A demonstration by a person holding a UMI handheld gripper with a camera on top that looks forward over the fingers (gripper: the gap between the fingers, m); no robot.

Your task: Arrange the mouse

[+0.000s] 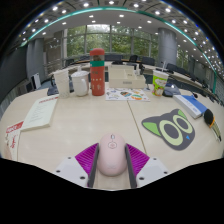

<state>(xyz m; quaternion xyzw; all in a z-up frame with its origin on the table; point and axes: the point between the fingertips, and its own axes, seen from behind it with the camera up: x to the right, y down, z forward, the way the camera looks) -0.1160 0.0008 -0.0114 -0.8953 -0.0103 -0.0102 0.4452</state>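
A pale pink computer mouse [111,155] sits between my two fingers with its scroll wheel pointing away from me. Both fingers press against its sides. My gripper [111,150] is shut on it, low over the near part of the beige table [90,120]. The magenta pads [87,157] show on either side of the mouse. A dark mouse mat with a green cat face [170,128] lies on the table ahead and to the right of the fingers. I cannot tell whether the mouse rests on the table or is lifted.
A red bottle [97,72] and a clear mug [80,83] stand at the far middle. A green cup [160,82] and printed sheets [127,95] lie far right. A white booklet [40,112] lies at the left, and a dark pen [212,120] beyond the mat.
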